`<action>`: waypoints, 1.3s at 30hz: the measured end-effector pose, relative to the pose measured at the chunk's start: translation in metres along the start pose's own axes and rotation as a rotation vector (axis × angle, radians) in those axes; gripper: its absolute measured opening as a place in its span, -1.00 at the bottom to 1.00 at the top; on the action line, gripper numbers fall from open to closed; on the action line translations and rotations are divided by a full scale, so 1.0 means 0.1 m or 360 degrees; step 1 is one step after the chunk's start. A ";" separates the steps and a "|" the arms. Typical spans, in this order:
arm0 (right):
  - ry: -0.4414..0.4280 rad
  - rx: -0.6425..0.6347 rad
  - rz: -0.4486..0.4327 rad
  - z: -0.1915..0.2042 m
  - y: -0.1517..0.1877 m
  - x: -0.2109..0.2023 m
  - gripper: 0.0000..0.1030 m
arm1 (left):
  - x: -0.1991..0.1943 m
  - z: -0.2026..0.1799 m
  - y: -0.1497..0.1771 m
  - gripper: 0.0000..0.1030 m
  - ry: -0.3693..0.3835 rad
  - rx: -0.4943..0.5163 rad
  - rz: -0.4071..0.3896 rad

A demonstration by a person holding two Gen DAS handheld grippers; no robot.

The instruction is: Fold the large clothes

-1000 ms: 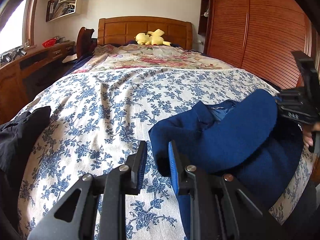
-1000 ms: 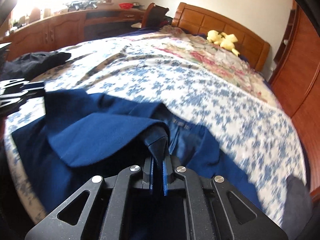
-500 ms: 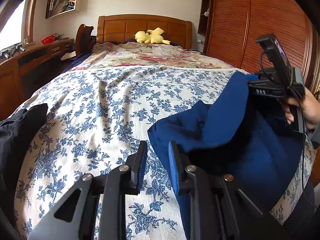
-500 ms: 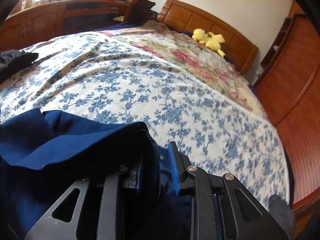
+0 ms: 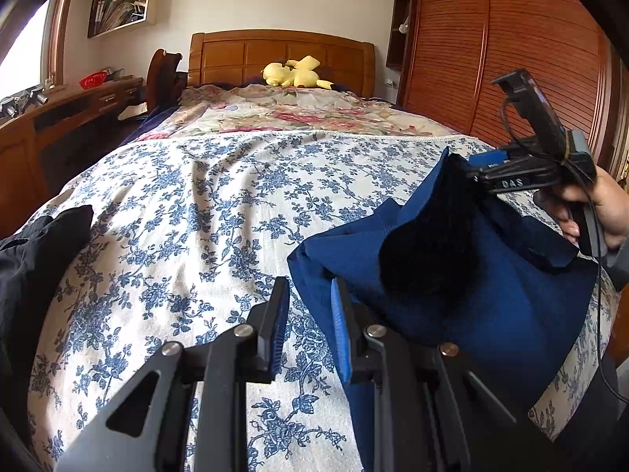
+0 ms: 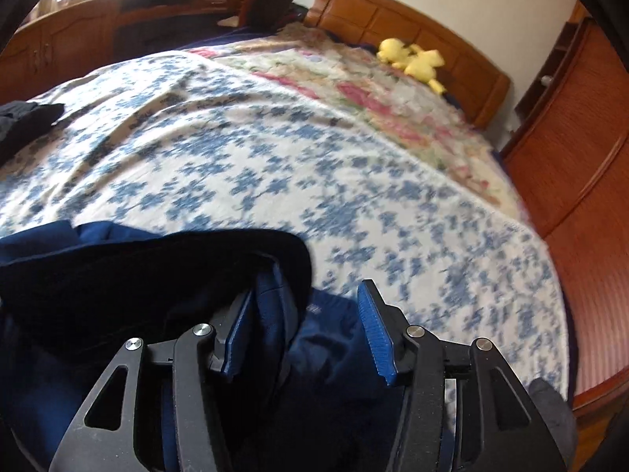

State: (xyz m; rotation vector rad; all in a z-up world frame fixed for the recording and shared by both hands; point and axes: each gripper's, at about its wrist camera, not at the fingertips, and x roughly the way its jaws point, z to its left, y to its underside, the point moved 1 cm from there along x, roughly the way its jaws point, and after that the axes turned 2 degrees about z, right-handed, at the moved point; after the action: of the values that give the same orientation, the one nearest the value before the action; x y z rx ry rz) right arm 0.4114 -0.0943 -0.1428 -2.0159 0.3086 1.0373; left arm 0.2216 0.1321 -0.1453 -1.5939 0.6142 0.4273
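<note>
A navy blue garment (image 5: 491,295) lies bunched at the near right of the floral bedspread (image 5: 196,216). In the right wrist view my right gripper (image 6: 306,295) has its jaws opening. A fold of the garment (image 6: 275,314) hangs between them against the left pad (image 6: 236,338), and the right pad is clear of it. In the left wrist view a hand holds that gripper (image 5: 477,175) above the raised fold. My left gripper (image 5: 306,326) rests low at the garment's left edge. Its jaws stand a narrow gap apart with only bedspread showing between them.
A black garment (image 5: 35,259) lies at the bed's left edge. A yellow plush toy (image 5: 293,74) sits by the wooden headboard (image 5: 275,51). A wooden wardrobe (image 5: 511,59) runs along the right side, and a desk (image 5: 59,118) and a chair stand on the left.
My right gripper carried the blue fold up and to the right, then went from shut on it to wide apart. The left gripper has not moved.
</note>
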 end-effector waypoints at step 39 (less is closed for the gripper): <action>-0.0108 0.0248 0.0068 -0.38 1.65 -0.18 -0.62 | -0.07 -0.86 0.03 -0.63 0.0017 0.0239 0.0097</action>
State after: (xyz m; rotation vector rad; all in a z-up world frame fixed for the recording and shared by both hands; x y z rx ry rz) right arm 0.3326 -0.2296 -0.2097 -1.8385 0.3860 1.0722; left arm 0.2073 0.0476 -0.1337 -1.4380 0.6884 0.4086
